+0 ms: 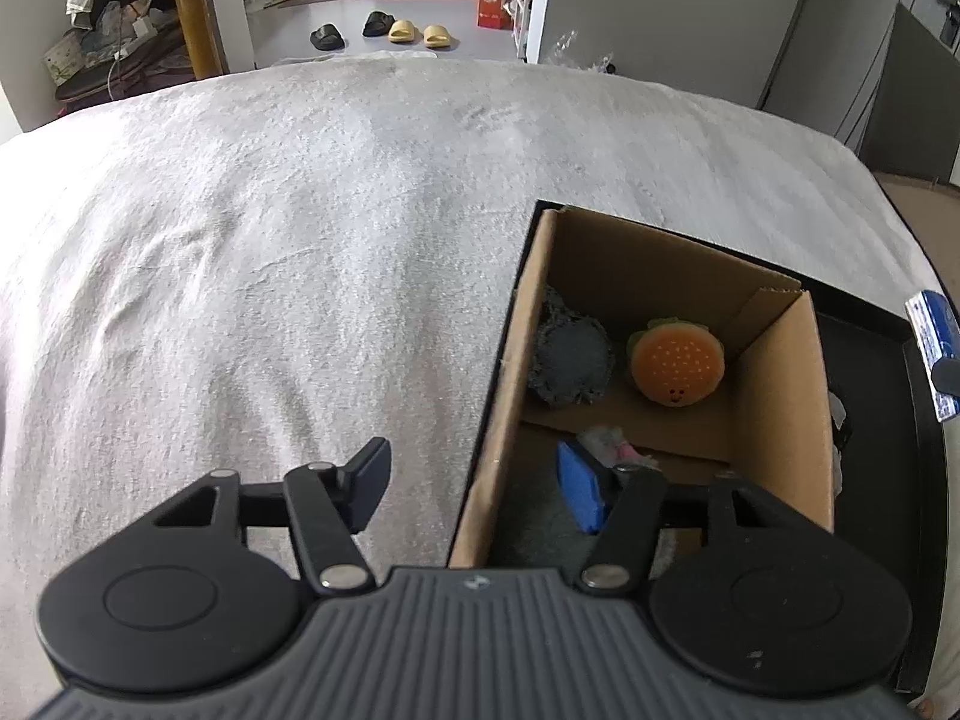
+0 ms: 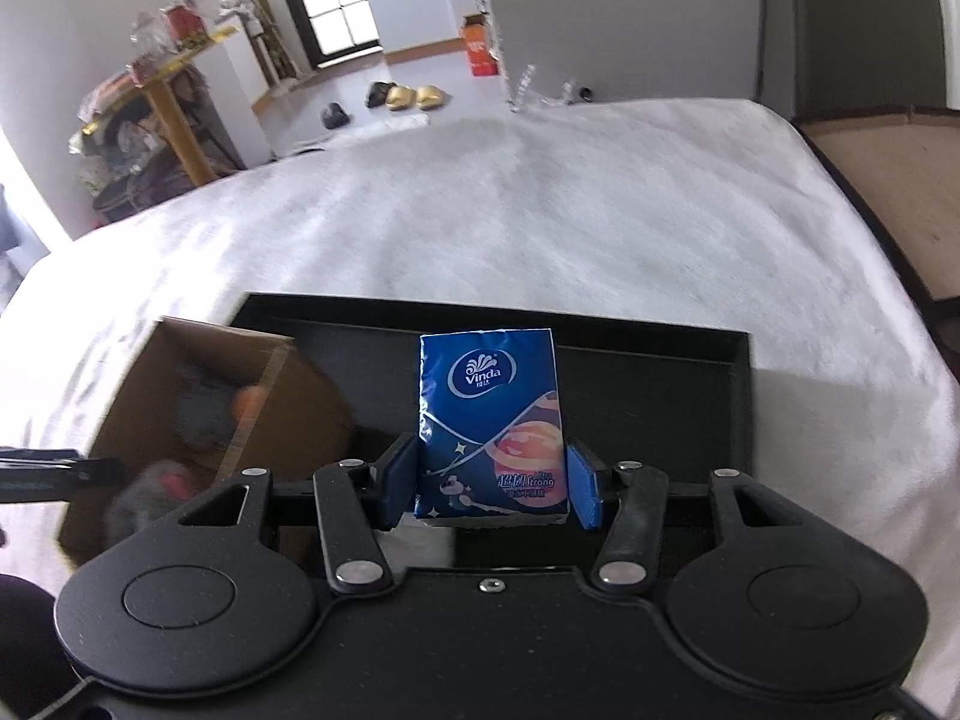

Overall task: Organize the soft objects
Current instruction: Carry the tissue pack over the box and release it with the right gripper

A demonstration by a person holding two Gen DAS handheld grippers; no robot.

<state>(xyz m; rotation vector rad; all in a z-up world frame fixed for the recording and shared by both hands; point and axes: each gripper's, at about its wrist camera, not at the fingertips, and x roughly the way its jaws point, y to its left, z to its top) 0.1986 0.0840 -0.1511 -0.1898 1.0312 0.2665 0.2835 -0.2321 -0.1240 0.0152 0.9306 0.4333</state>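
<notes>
The right gripper [image 2: 491,489] is held level and pointed forward over the black tray [image 2: 741,396], its blue pads [image 2: 401,487] pressed against both sides of an upright blue Vinda tissue pack [image 2: 489,420], which stands between them with its logo facing the camera. Ahead of it and beyond the tray's far rim lies the white bedspread [image 2: 540,210]. To its left the cardboard box [image 2: 300,414] sits in the tray's left end, its contents blurred.

The left gripper [image 1: 480,483] tilts downward with its jaws spread wide and nothing between them. Its left finger [image 1: 366,483] hangs over the bedspread [image 1: 270,240] while its right finger [image 1: 579,495] reaches inside the cardboard box [image 1: 510,372]. Just ahead of that finger, in the box, lie a burger plush [image 1: 677,369] and a grey fuzzy ball [image 1: 570,363] side by side, with a white-and-pink soft item [image 1: 606,441] nearer. Far right, the tissue pack [image 1: 933,348] shows at the frame edge.
</notes>
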